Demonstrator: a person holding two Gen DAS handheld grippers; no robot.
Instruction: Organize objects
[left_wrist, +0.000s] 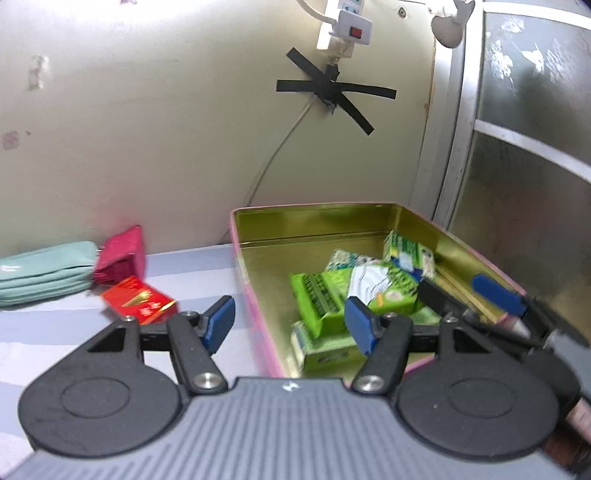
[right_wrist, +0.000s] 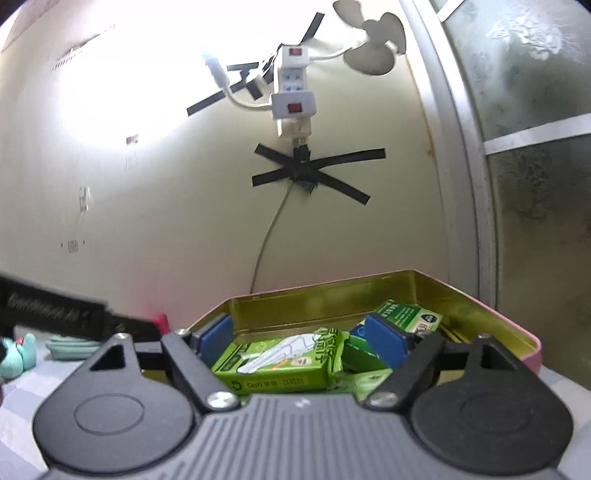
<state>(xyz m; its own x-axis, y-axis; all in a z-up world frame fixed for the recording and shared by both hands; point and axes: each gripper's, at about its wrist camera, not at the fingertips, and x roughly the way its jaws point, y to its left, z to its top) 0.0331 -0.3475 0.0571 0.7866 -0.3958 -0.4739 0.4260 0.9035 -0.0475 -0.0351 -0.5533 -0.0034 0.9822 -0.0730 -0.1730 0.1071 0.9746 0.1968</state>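
A pink tin with a gold inside (left_wrist: 306, 221) stands against the wall and holds several green boxes (left_wrist: 317, 302). My left gripper (left_wrist: 290, 325) is open and straddles the tin's left wall, with nothing between its blue pads. A red box (left_wrist: 140, 304) lies on the striped cloth just left of it. My right gripper (right_wrist: 303, 343) is open low over the tin (right_wrist: 314, 299). A green box with a white hand print (right_wrist: 284, 365) lies between its pads without being pressed. In the left wrist view the right gripper (left_wrist: 469, 299) reaches in from the tin's right side.
A magenta pouch (left_wrist: 122, 254) and a teal pouch (left_wrist: 44, 273) lie by the wall to the left. A power strip (right_wrist: 293, 92) and a taped cable (right_wrist: 306, 166) hang on the wall. A frosted glass door (left_wrist: 535, 147) closes off the right.
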